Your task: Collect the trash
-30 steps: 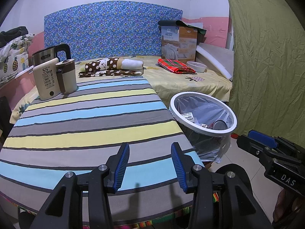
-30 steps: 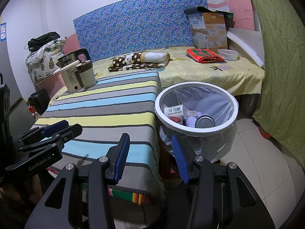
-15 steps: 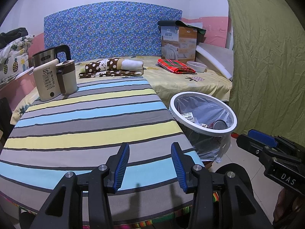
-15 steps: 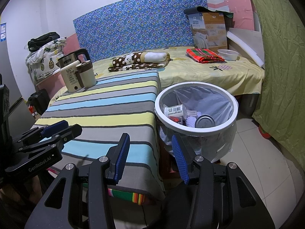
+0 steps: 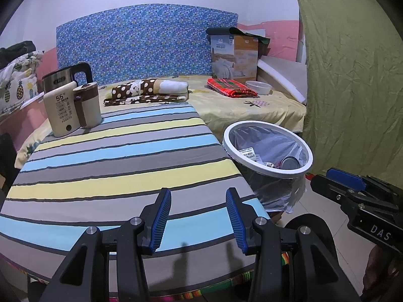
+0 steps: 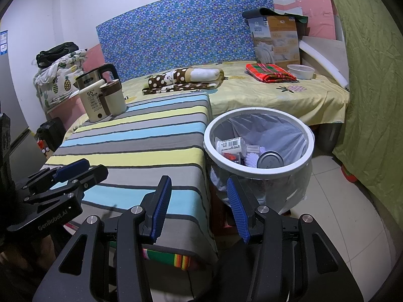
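Note:
A white-rimmed trash bin with a clear liner stands on the floor right of the striped table; it also shows in the left wrist view. Inside lie a metal can, a white labelled container and other scraps. My left gripper is open and empty above the table's near edge. My right gripper is open and empty, low in front of the table corner and the bin. Each gripper shows in the other's view: the left and the right.
A kettle, a cream warmer marked 55 and a brown-lidded cup stand at the table's far left. Behind is a bed with folded cloths, a bowl and a box. A green curtain hangs at the right.

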A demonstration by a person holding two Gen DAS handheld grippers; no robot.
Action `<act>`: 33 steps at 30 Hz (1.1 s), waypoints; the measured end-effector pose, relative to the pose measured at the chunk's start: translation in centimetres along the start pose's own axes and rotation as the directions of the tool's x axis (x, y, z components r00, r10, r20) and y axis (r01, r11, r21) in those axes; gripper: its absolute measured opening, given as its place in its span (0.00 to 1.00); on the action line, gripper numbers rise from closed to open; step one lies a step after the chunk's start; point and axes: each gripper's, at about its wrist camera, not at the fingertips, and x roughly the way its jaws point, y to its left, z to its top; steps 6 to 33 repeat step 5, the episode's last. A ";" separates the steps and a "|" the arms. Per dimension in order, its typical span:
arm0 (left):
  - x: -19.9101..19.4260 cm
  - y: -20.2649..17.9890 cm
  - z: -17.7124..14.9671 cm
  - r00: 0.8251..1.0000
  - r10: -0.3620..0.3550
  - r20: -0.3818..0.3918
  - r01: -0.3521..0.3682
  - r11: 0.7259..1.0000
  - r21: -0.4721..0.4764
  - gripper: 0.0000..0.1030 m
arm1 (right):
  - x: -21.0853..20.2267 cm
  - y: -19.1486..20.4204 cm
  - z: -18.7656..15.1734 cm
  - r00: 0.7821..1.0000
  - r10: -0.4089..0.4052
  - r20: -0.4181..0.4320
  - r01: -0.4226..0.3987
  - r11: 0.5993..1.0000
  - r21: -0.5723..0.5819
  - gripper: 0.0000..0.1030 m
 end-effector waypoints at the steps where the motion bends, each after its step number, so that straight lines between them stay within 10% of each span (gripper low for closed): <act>1: 0.0 0.0 0.0 1.000 0.003 0.002 -0.003 1.000 0.002 0.44 | 0.0 0.0 0.0 1.000 -0.001 0.000 0.001 1.000 0.001 0.47; 33: 0.0 0.0 0.1 1.000 -0.002 0.002 0.002 1.000 -0.003 0.44 | 0.0 -0.1 0.0 1.000 -0.002 0.000 0.002 1.000 0.002 0.47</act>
